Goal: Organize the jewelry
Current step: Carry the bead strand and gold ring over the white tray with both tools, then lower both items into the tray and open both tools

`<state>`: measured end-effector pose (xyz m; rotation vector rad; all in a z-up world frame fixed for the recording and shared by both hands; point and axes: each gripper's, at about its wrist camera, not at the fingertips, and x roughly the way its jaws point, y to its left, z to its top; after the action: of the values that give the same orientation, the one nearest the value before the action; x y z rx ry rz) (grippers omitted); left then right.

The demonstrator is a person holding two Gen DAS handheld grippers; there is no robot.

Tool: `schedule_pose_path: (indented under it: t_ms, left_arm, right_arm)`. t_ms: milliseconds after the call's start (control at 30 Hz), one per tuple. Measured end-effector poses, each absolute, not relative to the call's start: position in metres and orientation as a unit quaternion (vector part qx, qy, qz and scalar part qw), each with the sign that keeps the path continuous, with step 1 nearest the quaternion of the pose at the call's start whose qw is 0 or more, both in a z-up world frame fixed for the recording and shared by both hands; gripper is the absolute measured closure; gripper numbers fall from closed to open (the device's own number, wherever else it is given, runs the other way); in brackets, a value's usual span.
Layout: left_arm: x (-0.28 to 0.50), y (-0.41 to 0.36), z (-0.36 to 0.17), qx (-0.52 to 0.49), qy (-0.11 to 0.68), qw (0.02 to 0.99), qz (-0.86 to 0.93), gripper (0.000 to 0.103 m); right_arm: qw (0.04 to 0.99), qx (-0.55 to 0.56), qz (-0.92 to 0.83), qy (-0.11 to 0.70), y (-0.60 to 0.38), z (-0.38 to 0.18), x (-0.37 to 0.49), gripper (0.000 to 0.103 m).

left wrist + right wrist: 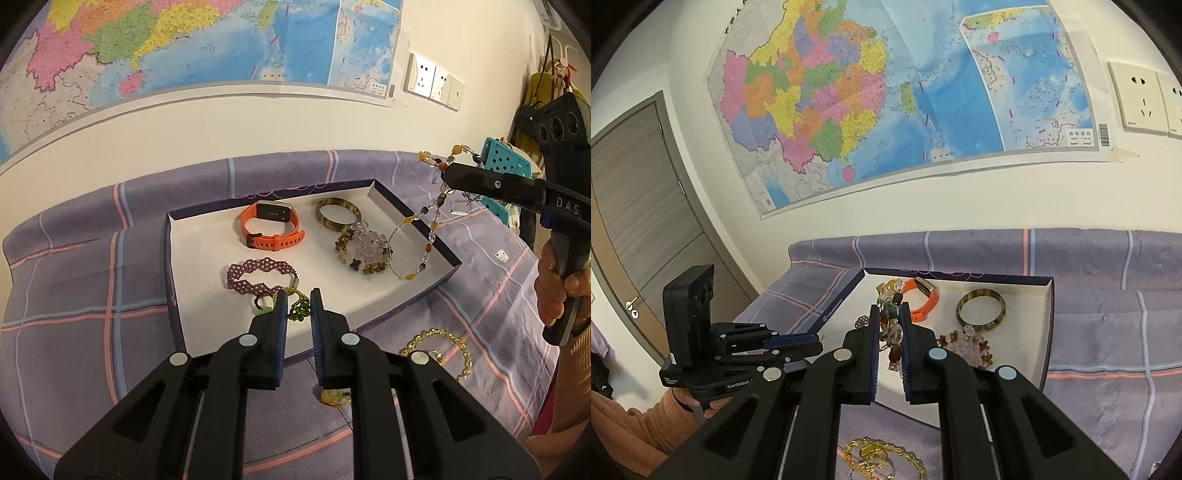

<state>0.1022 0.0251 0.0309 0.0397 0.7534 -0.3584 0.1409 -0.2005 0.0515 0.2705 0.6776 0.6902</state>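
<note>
Setting: plaid purple cloth [85, 332] under a wall map [184, 44].
Right gripper [889, 325]: clenched on a beaded necklace [424, 236] of amber and clear stones, dangling at right of the left view over the box [421, 221].
Left gripper [299, 301]: nearly closed, nothing visibly held.
Done: orange watch [271, 225], horn bangle [338, 214], purple beadwork [255, 277] lie inside.
Left: gold chain [439, 350], lower right, outside on the cloth.

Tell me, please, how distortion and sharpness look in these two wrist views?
Left wrist view: strong fisheye bend, the map edge curving and corners dark; the box and orange watch sharp. Right wrist view: the same bowing, the door frame curved; the beaded necklace in the right gripper slightly soft up close.
</note>
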Motion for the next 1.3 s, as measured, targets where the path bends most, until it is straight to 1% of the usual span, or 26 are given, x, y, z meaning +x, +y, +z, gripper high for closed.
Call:
schedule_pose_path:
  t_ms: [1300]
  left_arm:
    - [0.132,0.021,-0.010,0.006,0.422,0.895,-0.147,0.090]
  right_arm:
    - [0.862,0.139,0.310,0.376,-0.203,0.011,0.173,0.094]
